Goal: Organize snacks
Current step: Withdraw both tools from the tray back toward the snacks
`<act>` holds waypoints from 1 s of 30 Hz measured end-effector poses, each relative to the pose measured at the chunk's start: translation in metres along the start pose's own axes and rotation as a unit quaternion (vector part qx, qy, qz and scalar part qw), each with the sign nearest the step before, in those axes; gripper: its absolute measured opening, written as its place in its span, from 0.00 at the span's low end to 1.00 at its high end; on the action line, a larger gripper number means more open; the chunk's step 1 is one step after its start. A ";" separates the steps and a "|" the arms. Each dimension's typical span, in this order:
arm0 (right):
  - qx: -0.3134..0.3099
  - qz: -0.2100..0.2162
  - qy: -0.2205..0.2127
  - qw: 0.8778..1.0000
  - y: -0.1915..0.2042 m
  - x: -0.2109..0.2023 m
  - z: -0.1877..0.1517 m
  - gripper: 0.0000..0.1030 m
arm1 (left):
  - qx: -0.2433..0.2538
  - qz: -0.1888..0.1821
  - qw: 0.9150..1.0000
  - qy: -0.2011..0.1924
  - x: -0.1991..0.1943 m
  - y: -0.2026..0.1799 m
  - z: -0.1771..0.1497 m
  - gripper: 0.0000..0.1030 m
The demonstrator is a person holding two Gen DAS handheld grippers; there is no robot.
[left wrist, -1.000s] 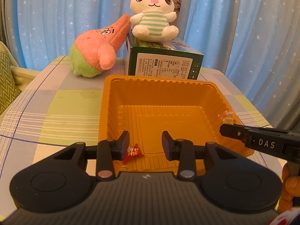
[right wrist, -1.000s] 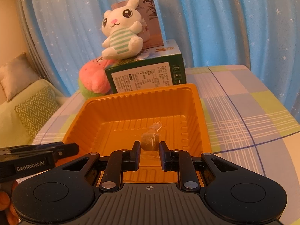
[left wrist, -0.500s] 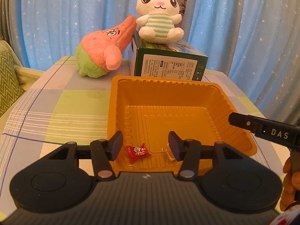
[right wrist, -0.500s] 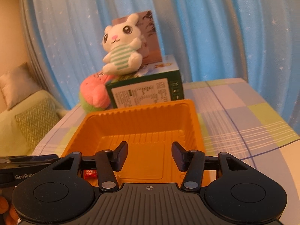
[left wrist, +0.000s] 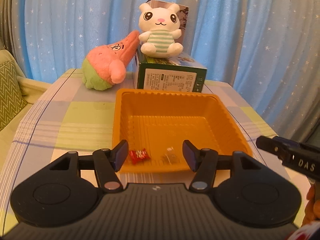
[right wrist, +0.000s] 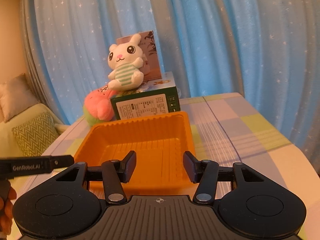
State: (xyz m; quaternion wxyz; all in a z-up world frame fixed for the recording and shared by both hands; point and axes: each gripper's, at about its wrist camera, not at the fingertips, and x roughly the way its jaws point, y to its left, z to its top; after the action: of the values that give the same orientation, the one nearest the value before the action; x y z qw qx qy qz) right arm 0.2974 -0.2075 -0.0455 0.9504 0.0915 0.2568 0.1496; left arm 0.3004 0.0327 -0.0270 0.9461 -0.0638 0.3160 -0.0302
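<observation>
An orange plastic tray sits on the checked tablecloth. A red wrapped candy and a clear-wrapped brownish candy lie on its floor near the front wall. My left gripper hovers over the tray's near edge, its jaws opening, with nothing pressed between the pads. My right gripper stands open above the near side of the same tray, holding nothing; the candies are hidden in that view. Each gripper shows at the edge of the other's view.
Behind the tray stands a green carton with a white rabbit plush seated on it, and a pink and green plush lies to its left. A sofa with a zigzag cushion is at the left. Blue starred curtains hang behind.
Both grippers let go of their candies, which now lie in the tray, opened, and drew back and up from the tray. The right gripper had been shut on the brownish candy.
</observation>
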 end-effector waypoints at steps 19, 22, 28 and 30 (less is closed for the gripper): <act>0.039 -0.023 0.023 0.999 0.012 -0.165 -0.067 0.54 | -0.022 -0.004 1.000 0.005 -0.147 -0.022 -0.085 0.68; 0.055 -0.024 0.032 0.998 0.015 -0.185 -0.080 0.60 | -0.020 0.003 1.000 0.017 -0.163 -0.022 -0.101 0.68; 0.048 -0.020 0.045 0.998 0.029 -0.215 -0.101 0.62 | -0.013 0.010 0.999 0.033 -0.191 -0.019 -0.129 0.68; 0.051 -0.017 0.055 0.997 0.034 -0.219 -0.109 0.62 | -0.007 0.010 0.999 0.041 -0.198 -0.020 -0.138 0.68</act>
State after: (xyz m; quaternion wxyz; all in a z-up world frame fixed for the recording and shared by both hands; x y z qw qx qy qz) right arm 0.0527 -0.2379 -0.0287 0.9313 0.1275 0.3174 0.1253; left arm 0.0592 0.0185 -0.0162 0.9323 -0.0659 0.3549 -0.0210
